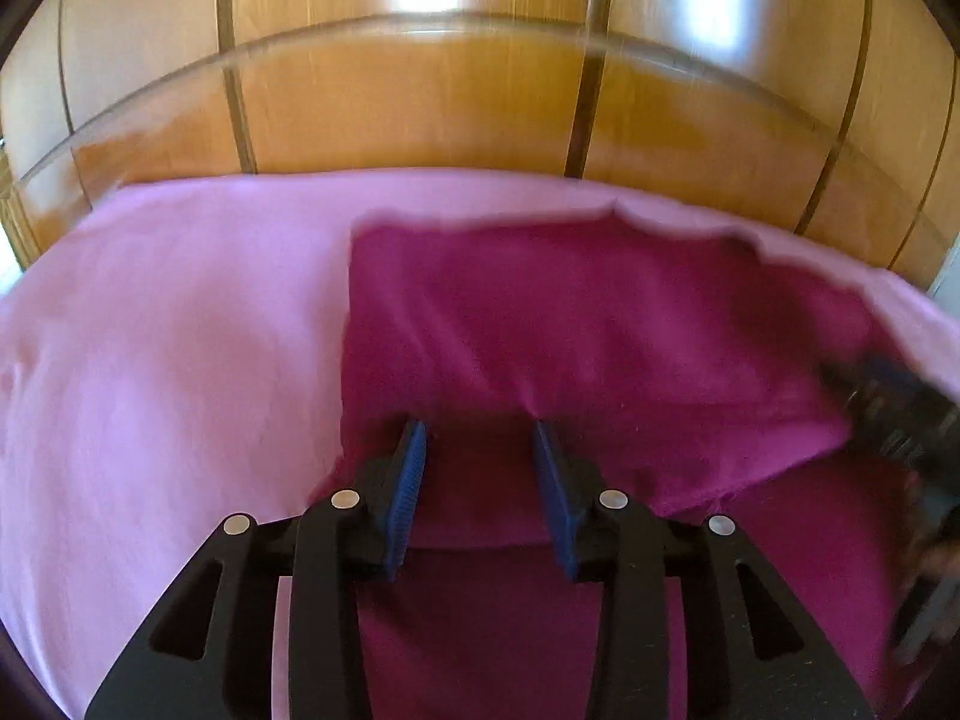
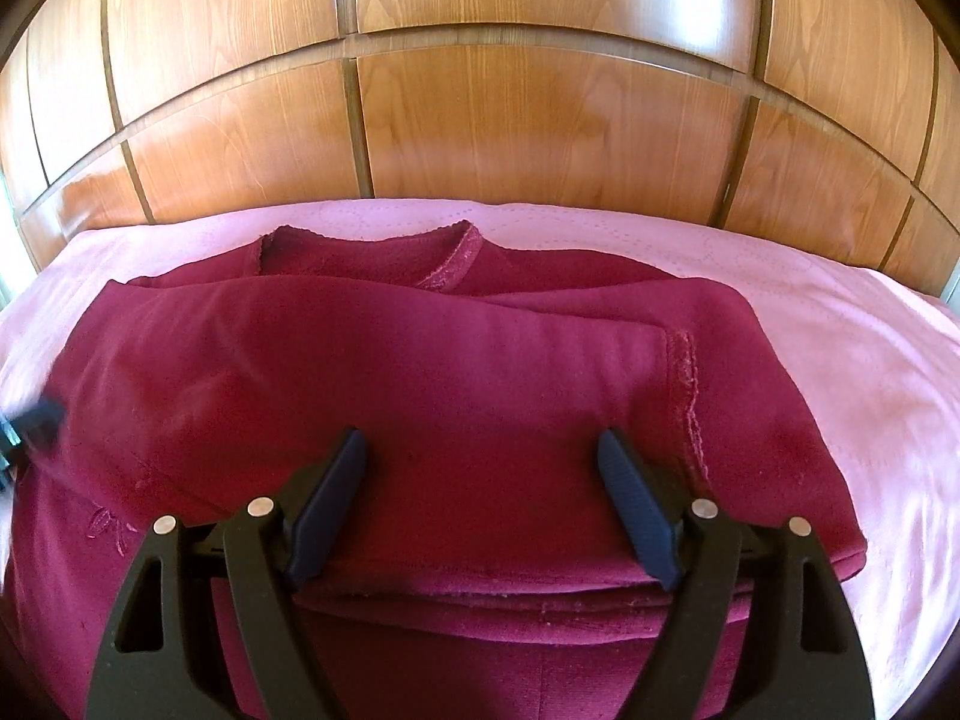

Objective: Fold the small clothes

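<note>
One dark magenta knit garment lies partly folded on the pale pink bedspread, before a panelled wooden wardrobe. Judged soft, light and limp, it will sag; best taken at the stitched hem edge or a corner. Left gripper: fingers narrowly parted over the cloth, nothing pinched. Right gripper: fingers wide, empty. Count: one garment, two grippers.

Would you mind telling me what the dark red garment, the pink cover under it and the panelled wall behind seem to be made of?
Garment: probably soft knit or fleece, matte, with a stitched scalloped hem. Pink cover: likely woven cotton, faintly shiny, with quilted dotted circles. Wall: wood or wood veneer, glossy varnish, visible grain and window glare.
</note>
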